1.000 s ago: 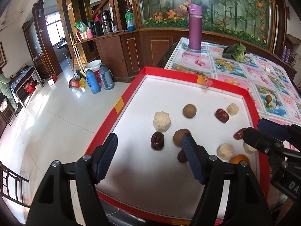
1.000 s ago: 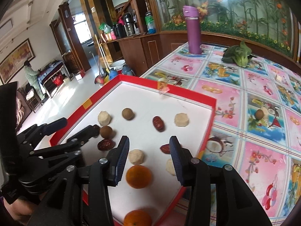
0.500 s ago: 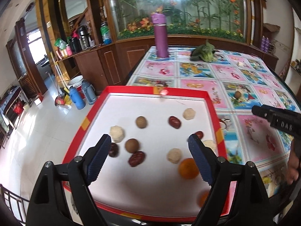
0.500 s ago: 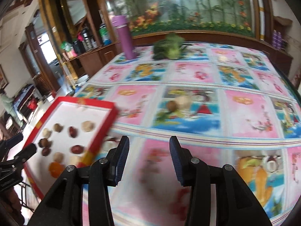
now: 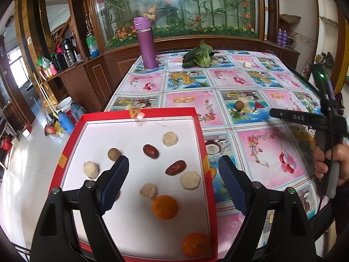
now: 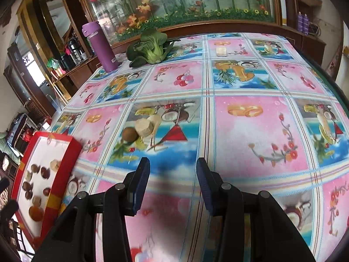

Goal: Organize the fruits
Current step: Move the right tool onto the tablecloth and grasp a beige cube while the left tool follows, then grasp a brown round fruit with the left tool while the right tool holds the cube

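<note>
In red tray [image 5: 201, 144]: 2 oranges [image 5: 165, 206]

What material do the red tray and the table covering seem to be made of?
Red tray: probably cardboard, matte white inside, with thin folded walls and yellow tape patches. Table covering: likely glossy plastic or oilcloth; its printed fruit pattern reflects light.

A lived-in home: a fruit-print cloth covers the desk [image 6: 250, 131], an aquarium [image 5: 174, 8] sits in dark wood cabinetry, and brooms [image 5: 47, 111] and thermos jugs [image 5: 65, 120] stand on the tiled floor.
</note>
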Tool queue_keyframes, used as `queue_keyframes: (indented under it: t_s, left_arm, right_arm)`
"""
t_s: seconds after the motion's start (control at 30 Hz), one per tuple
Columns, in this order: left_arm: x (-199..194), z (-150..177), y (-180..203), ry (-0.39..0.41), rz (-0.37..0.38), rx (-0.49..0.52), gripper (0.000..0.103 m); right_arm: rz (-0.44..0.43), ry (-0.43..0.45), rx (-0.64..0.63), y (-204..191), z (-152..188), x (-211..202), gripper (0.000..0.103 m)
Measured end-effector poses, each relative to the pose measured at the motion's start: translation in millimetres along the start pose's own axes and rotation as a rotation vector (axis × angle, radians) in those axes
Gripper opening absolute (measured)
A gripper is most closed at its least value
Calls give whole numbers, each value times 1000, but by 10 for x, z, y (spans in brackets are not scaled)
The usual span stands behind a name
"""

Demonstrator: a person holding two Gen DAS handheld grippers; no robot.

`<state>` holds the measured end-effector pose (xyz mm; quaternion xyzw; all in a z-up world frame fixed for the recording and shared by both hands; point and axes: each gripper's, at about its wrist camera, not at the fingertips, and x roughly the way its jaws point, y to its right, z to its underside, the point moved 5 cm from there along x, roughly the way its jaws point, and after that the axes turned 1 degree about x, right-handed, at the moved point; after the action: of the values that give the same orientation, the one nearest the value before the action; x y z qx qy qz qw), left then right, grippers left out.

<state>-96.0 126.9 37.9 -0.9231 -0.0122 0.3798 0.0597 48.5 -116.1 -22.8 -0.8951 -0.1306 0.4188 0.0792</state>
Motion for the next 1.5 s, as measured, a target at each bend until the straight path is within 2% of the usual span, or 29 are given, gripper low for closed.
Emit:
queue_keyframes:
  t_s: [0.17,0.33,0.63,0.83,0.93,1.07,1.1,1.2,1.3,1.43,1.5]
  left_arm:
    - [47,25,74,-19,23,-1,85]
    - [58,35,96,-23,30,1,85]
    - [117,15,112,-28,52,-6,85]
    - [183,32,147,-47,64,-6,85]
    - [181,2,157,-45,68,-3,85]
    - [189,-118,163,-38,67,3,85]
    - [196,-162,166,-34,67,5,85]
    - [266,-326,213,-25,58,22,85]
    - [373,-491,336,-14,88,39,85]
    - [649,-679,517,-37,105,54,85]
    - [822,-761,607,-50,78,68,85]
  right_arm:
    - [20,-16,-21,-98,-179,267,44]
    - [63,-17,-109,-245,-222,457,45]
    - [15,-25,-165,-424,-274,561,45]
    - [29,-32,-181,-509,-339,666,44]
    - [35,-33,-186,-505,-342,673,39]
    - [70,-36,-234,-471,-347,674,22]
    - [67,-37,-240,-462,-348,672,22]
    - [74,-35,-238,-399,-365,660,22]
    - [64,-43,-201,-246,-398,617,22]
    - [28,-67,-67,42,-496,585,22]
    - [26,-75,-40,132,-524,576,22]
